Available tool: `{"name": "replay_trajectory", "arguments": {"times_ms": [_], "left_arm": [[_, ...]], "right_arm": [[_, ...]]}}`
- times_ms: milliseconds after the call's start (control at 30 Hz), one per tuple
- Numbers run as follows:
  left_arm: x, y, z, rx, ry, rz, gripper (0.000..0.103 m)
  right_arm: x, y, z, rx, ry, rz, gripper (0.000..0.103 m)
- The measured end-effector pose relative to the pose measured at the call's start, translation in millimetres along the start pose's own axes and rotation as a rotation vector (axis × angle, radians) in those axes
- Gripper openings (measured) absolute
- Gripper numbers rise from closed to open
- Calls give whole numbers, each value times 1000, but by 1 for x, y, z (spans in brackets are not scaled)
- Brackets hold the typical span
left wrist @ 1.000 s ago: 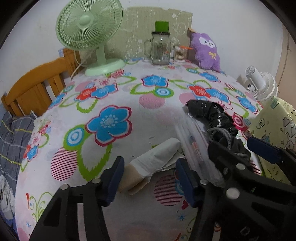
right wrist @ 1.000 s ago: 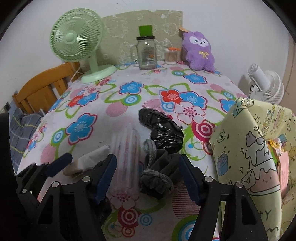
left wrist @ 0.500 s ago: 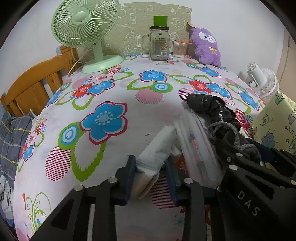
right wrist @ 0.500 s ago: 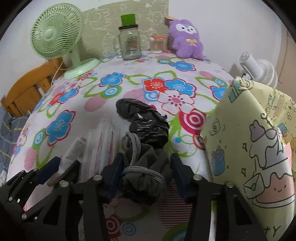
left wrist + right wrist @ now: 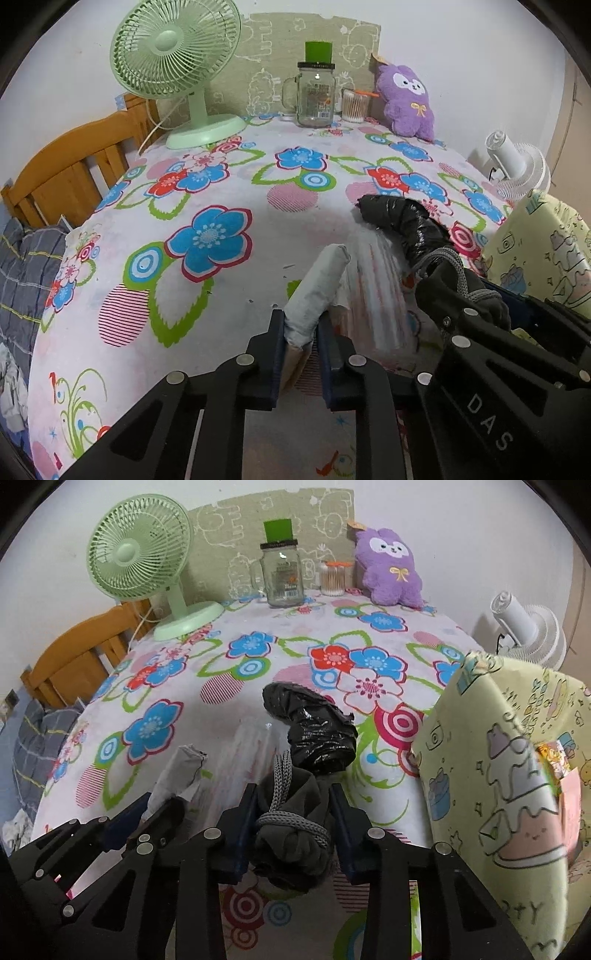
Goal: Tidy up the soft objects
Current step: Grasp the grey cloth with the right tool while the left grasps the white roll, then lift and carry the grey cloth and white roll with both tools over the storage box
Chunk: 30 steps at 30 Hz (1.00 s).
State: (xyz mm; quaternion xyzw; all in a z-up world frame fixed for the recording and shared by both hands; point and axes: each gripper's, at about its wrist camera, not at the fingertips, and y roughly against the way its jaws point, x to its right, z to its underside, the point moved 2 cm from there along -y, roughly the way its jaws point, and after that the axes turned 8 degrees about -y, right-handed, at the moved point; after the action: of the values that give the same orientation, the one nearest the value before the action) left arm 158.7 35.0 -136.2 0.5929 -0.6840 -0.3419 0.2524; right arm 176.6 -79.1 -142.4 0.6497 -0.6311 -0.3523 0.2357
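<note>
Left wrist view: the left hand-held gripper [image 5: 300,341] has its jaws closing on a pale rolled cloth [image 5: 317,291], both pads pressed against its near end.
Cloth position: it rises from the jaws and leans away over the flowered surface [image 5: 207,206].
Beside it: a clear plastic sleeve [image 5: 373,291] lies just to the right, then a black plastic bundle [image 5: 402,225].
Far edge: a green fan [image 5: 177,62], a glass jar [image 5: 316,98] and a purple plush toy [image 5: 406,99] stand near the wall.

Right wrist view: the right hand-held gripper [image 5: 291,819] has its jaws closing on a dark grey fabric bundle [image 5: 291,845] tied with grey cord [image 5: 284,797], pads touching both sides.
Bundle position: near edge of the surface, touching the black plastic bundle [image 5: 314,731] behind it.
Right side: a pale yellow printed bag [image 5: 498,782] stands just beside the right hand-held gripper.
Left side: the left hand-held gripper [image 5: 162,805] holds the pale rolled cloth [image 5: 179,775].
</note>
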Motion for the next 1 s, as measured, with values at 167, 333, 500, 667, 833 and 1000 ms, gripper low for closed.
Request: {"name": "replay_trajectory", "arguments": {"times_ms": [167, 333, 500, 667, 833, 1000], "left_arm": [[3, 14, -2, 28, 1, -1, 15], [5, 28, -4, 61, 2, -14, 15], [7, 41, -5, 85, 4, -18, 15], [8, 57, -8, 114, 7, -14, 15], [10, 71, -10, 138, 10, -15, 15], [12, 86, -10, 161, 14, -17, 15]], "right_arm": [[-2, 16, -2, 27, 7, -17, 39], [-5, 31, -3, 55, 17, -27, 39], [-7, 45, -5, 78, 31, -30, 39], [-8, 62, -7, 107, 38, -39, 39], [-9, 79, -8, 130, 46, -47, 39], [-9, 95, -8, 156, 51, -56, 39]]}}
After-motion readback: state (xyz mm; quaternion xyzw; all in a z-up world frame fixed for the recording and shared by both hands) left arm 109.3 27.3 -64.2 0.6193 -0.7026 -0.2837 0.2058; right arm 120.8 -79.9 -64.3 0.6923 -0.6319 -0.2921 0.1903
